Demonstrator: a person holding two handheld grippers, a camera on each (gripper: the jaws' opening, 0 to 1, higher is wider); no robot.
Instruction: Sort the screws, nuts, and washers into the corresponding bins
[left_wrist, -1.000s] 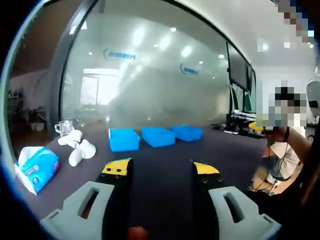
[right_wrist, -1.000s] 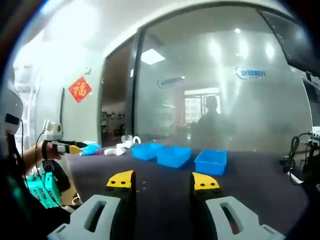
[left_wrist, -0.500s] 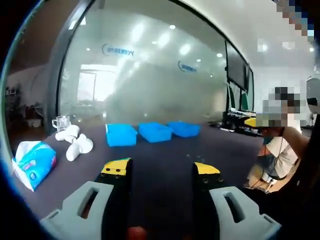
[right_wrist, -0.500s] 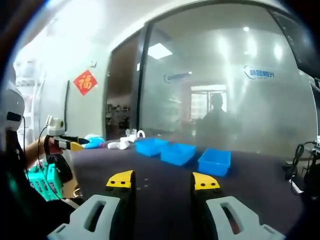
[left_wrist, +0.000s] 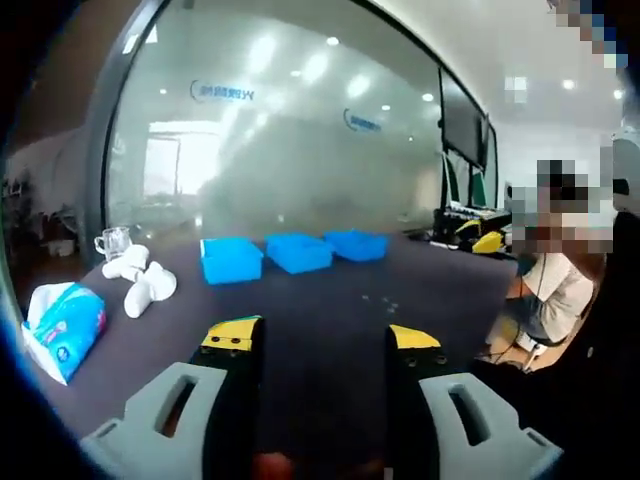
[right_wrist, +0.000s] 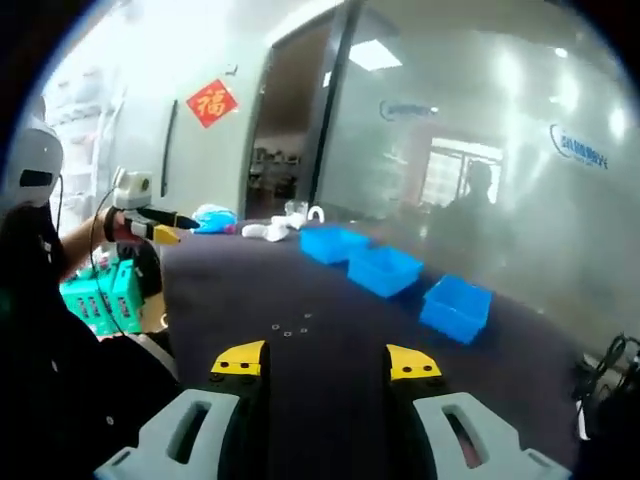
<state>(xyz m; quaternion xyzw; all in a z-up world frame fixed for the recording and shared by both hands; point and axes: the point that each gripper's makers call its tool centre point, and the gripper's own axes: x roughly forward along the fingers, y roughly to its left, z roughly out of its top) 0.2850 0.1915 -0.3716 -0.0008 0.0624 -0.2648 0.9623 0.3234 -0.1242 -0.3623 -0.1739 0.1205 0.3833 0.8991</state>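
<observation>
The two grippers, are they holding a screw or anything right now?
No, nothing is held. The left gripper and the right gripper are both open, with only dark table showing between their fingers. The small hardware pieces lie loose on the table.

The dark desk (right_wrist: 330, 300) lies bare and open ahead of both pairs of jaws. Three blue plastic bins (right_wrist: 385, 270) stand in a row at its far side, a few small metal parts (right_wrist: 290, 328) before them. White objects (left_wrist: 140, 285) and a blue tissue pack (left_wrist: 60, 325) crowd one edge.
</observation>
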